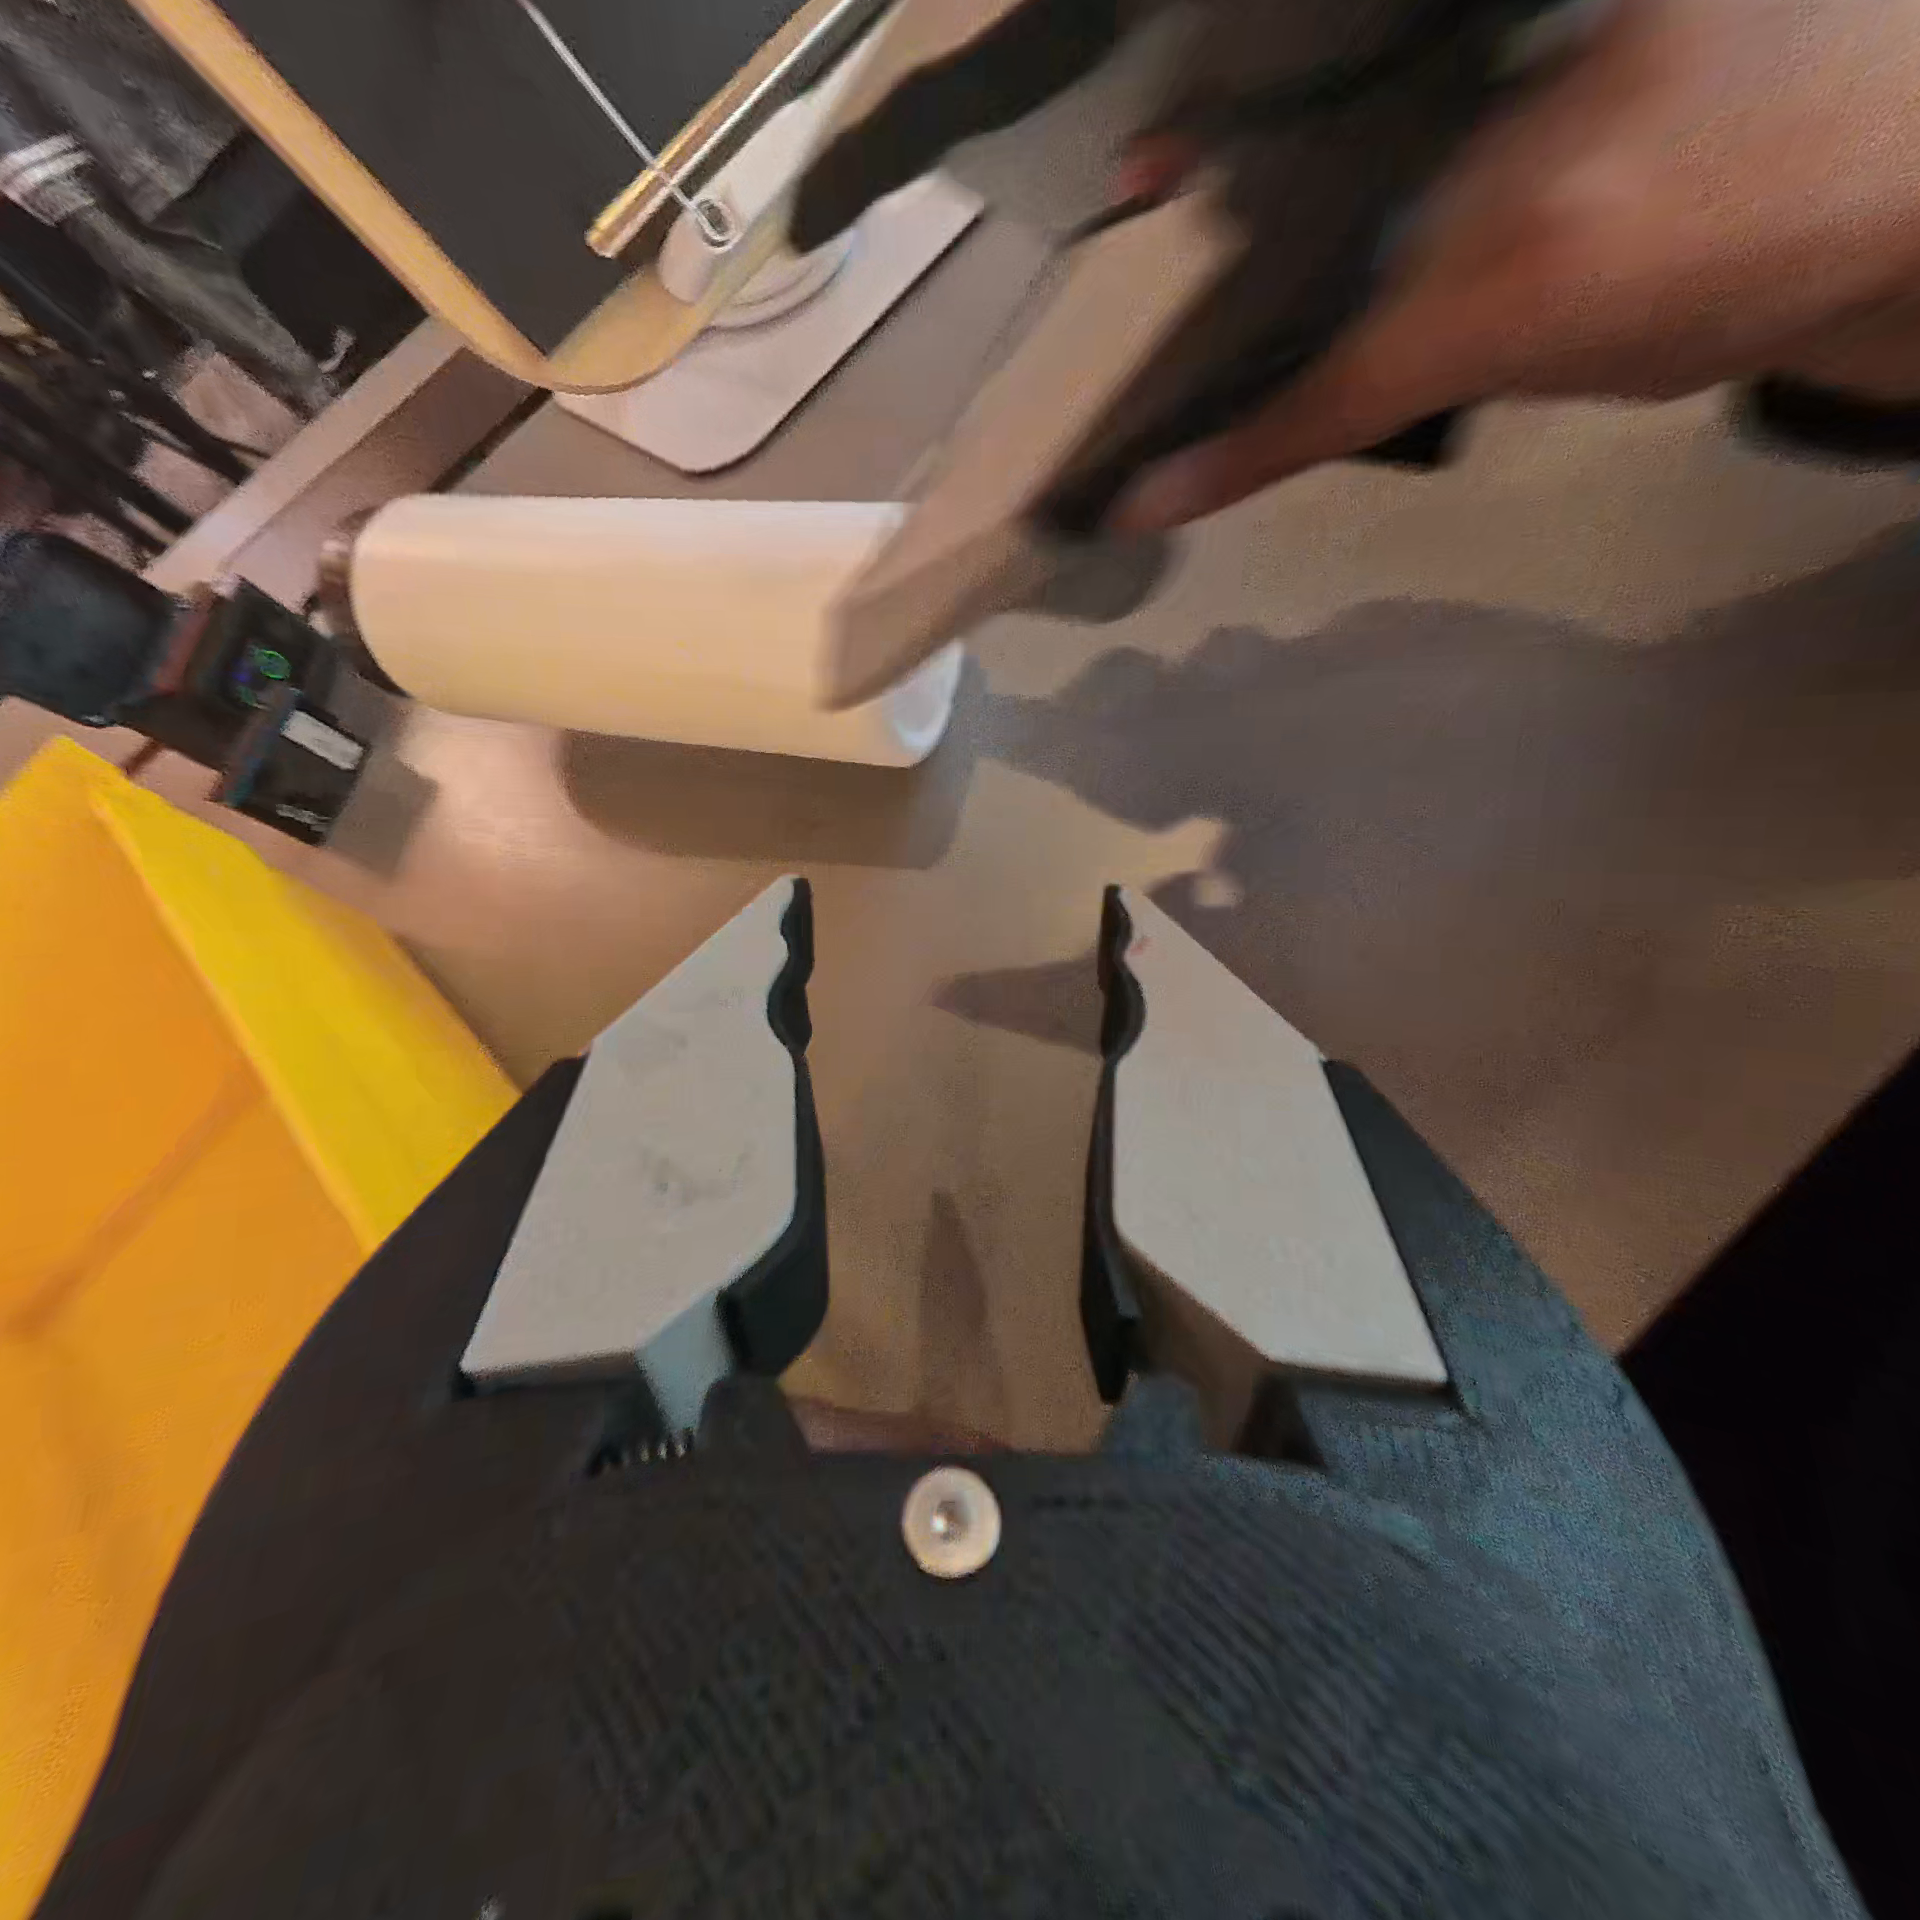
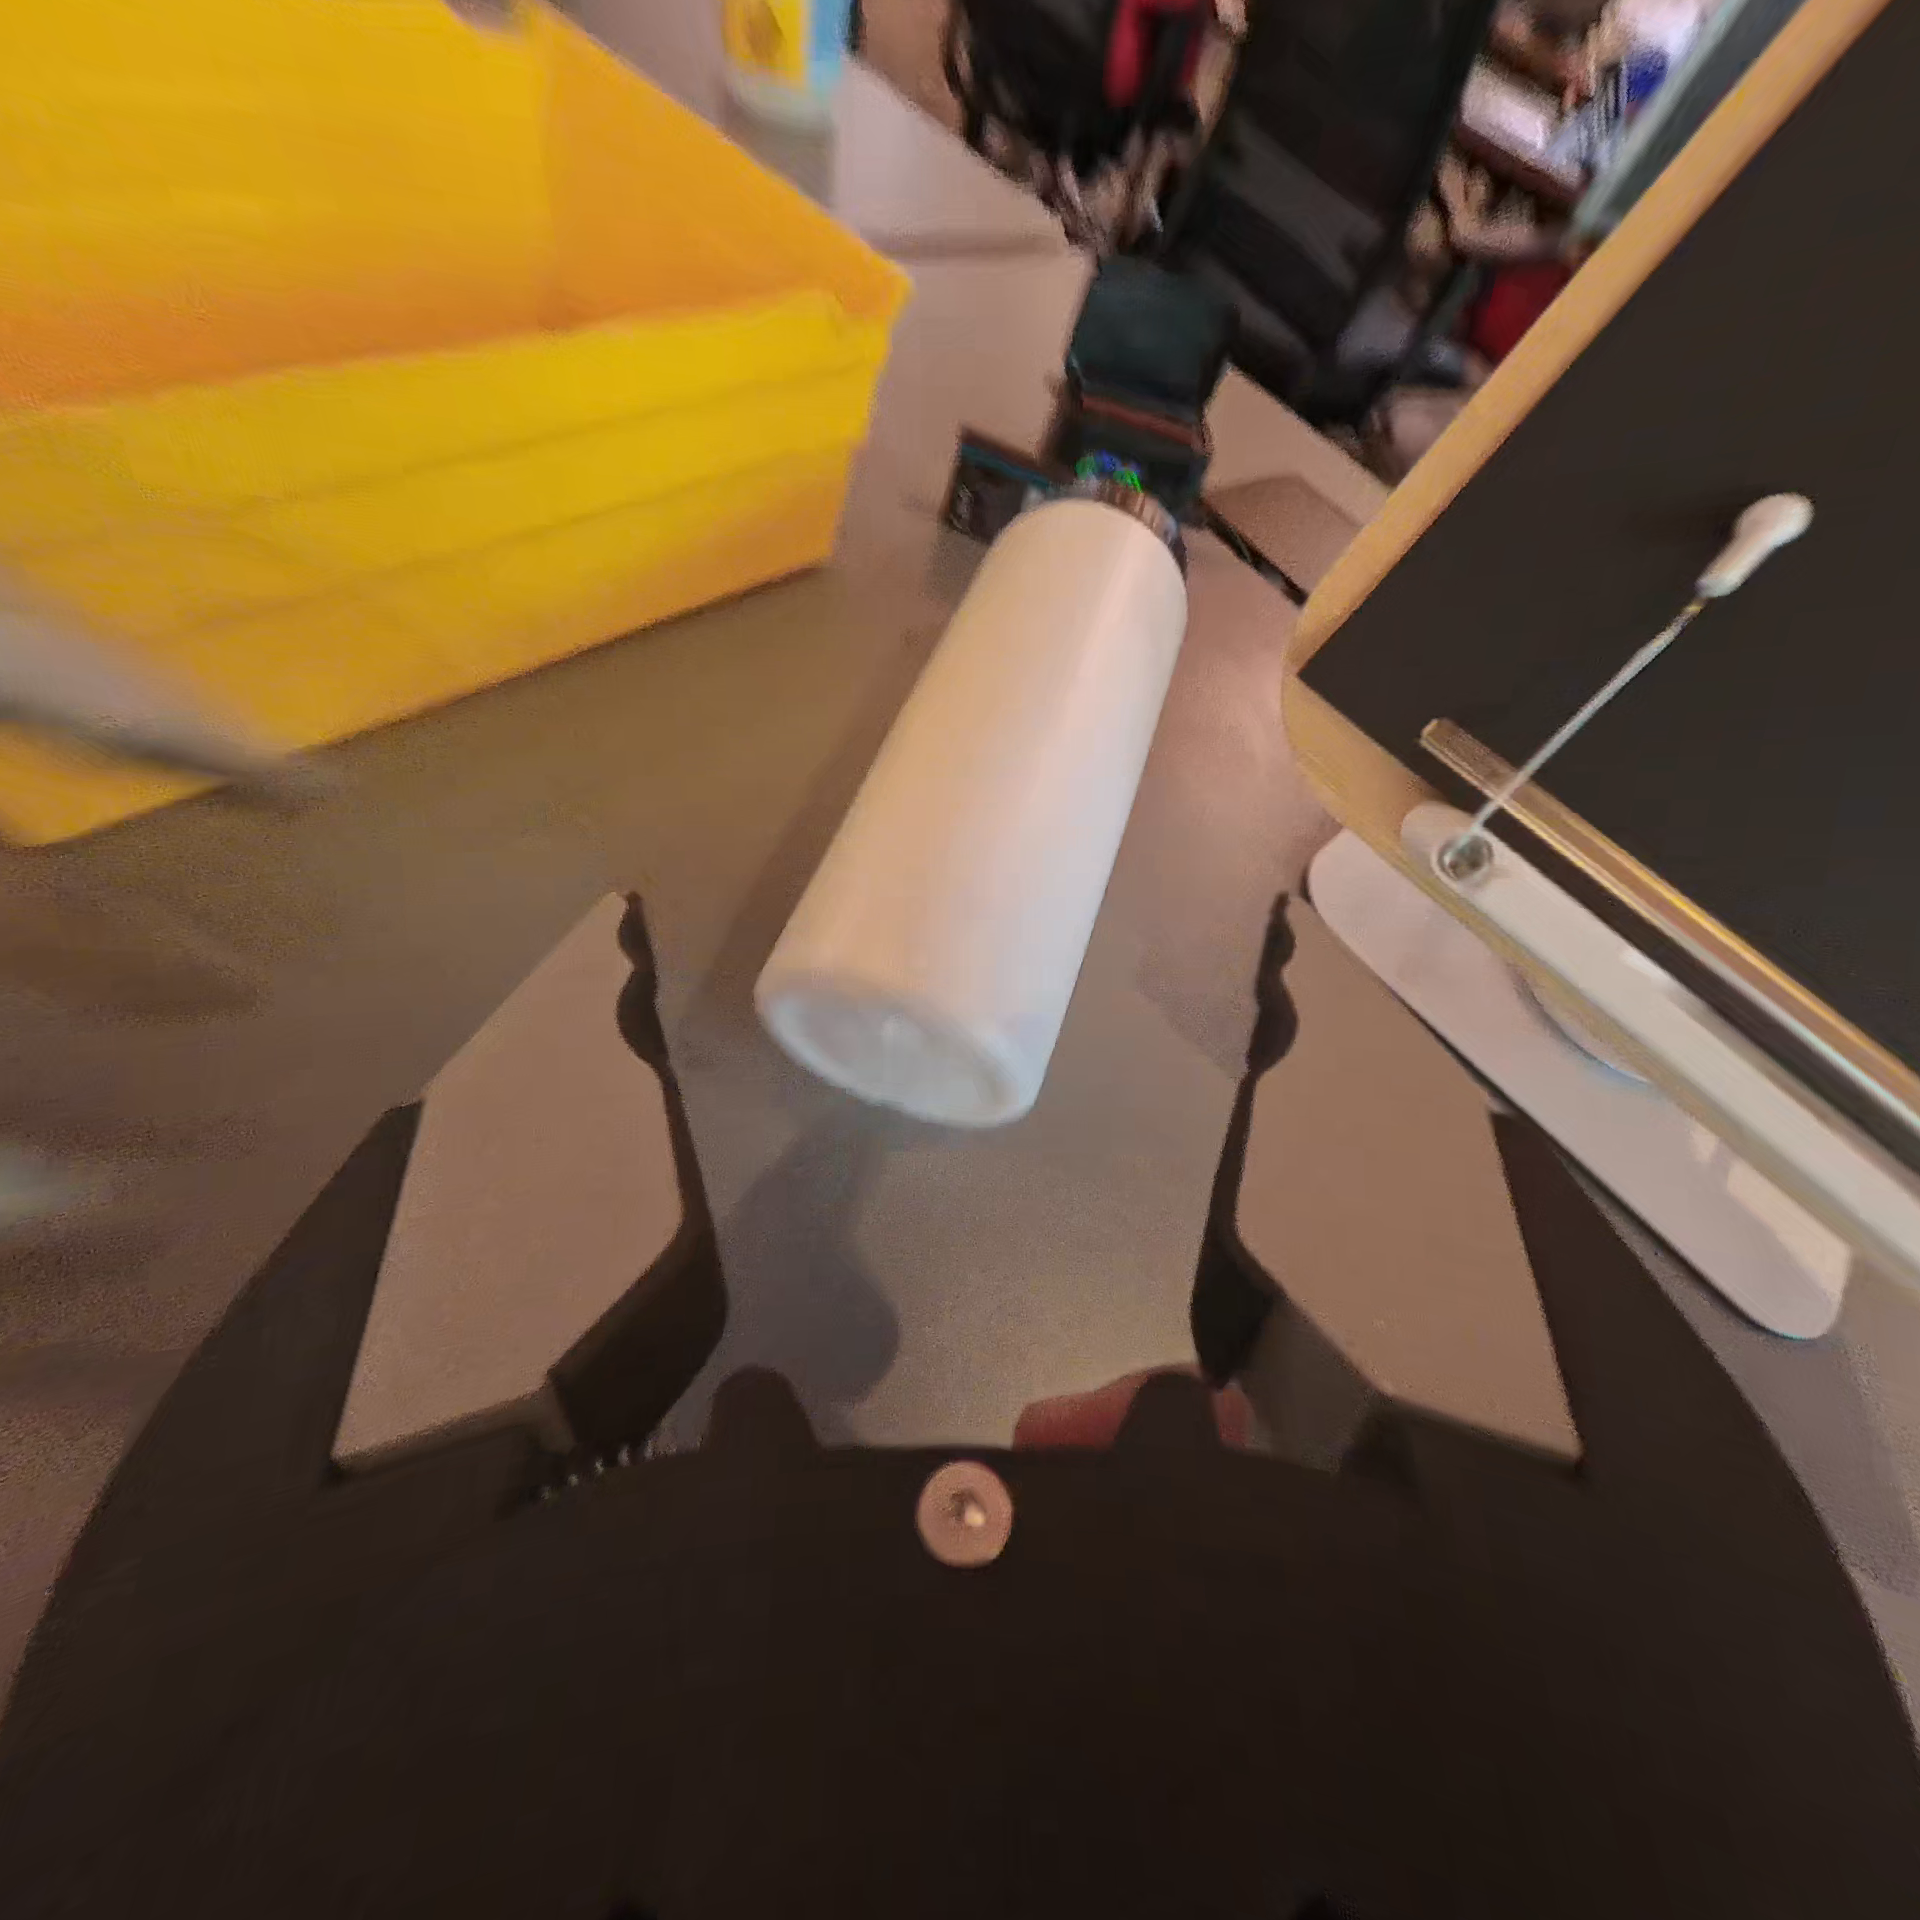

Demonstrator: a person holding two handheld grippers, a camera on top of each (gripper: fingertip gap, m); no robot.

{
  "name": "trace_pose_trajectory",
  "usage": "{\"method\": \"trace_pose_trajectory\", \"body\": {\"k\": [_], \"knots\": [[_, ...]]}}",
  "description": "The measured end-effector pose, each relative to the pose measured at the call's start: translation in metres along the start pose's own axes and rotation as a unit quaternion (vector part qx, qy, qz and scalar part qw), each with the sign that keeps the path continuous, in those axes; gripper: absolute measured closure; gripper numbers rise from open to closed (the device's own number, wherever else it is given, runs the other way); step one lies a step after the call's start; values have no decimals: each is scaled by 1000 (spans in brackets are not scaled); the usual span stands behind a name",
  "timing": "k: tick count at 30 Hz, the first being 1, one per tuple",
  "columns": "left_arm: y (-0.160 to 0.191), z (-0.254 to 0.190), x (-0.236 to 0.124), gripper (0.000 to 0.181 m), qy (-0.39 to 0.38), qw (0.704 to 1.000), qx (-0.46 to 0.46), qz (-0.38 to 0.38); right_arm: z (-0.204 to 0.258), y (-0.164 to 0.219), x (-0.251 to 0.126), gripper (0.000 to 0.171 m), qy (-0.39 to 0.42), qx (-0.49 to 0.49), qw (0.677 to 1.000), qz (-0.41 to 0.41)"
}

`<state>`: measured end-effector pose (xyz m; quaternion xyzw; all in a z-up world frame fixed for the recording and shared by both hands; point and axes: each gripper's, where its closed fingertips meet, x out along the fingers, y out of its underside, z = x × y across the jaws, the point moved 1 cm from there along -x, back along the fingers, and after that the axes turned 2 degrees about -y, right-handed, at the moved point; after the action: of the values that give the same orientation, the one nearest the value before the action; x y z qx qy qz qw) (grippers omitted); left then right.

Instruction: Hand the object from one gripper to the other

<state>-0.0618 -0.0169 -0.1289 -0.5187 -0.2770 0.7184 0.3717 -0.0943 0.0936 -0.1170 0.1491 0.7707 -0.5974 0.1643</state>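
A white cylindrical bottle (image 2: 987, 821) lies on its side on the brown table, its flat base toward my right gripper. My right gripper (image 2: 961, 914) is open, its fingertips on either side of the base end, not closed on it. In the left wrist view the bottle (image 1: 623, 613) lies across the view ahead. My left gripper (image 1: 954, 899) is open and empty, a short way from it. The right gripper's finger (image 1: 997, 499), held by a hand (image 1: 1558, 260), overlaps the bottle's base end there.
A yellow bin (image 2: 416, 364) stands to the left of the bottle and shows in the left wrist view (image 1: 156, 1143). A dark board with a wooden rim on a white base (image 2: 1558, 1091) stands to the right. A small black device (image 1: 260, 707) sits past the bottle's neck.
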Motion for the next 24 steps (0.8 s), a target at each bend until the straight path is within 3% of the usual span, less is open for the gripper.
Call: {"method": "trace_pose_trajectory", "body": {"k": [1,4,5,6,8,11,13,15,19,24], "knots": [[2,-7,-1,127,11,1000,-15,-14,-6,2,22,53,19,-3,999,41],[10,-27,-4,129,46,998,-38,-34,-9,39,73,54,17,12,979,201],[14,-31,-4,129,51,998,-35,-31,-8,55,81,61,4,10,968,250],[18,-33,-4,129,49,998,-30,-28,-8,57,86,72,-13,33,969,246],[23,-36,-4,129,49,998,-25,-25,-12,60,87,72,-42,72,966,245],[24,-36,-3,128,44,998,-23,-27,-15,60,75,78,-71,65,973,211],[20,-30,0,127,28,997,-46,-48,-16,54,58,89,-96,99,979,153],[14,-28,5,126,39,993,-85,-74,-16,47,36,90,-139,147,975,91],[5,-30,20,126,79,977,-171,-101,-27,63,3,90,-165,166,969,78],[-31,-23,18,108,115,947,-240,-182,-17,26,-65,90,-307,205,927,-63]]}}
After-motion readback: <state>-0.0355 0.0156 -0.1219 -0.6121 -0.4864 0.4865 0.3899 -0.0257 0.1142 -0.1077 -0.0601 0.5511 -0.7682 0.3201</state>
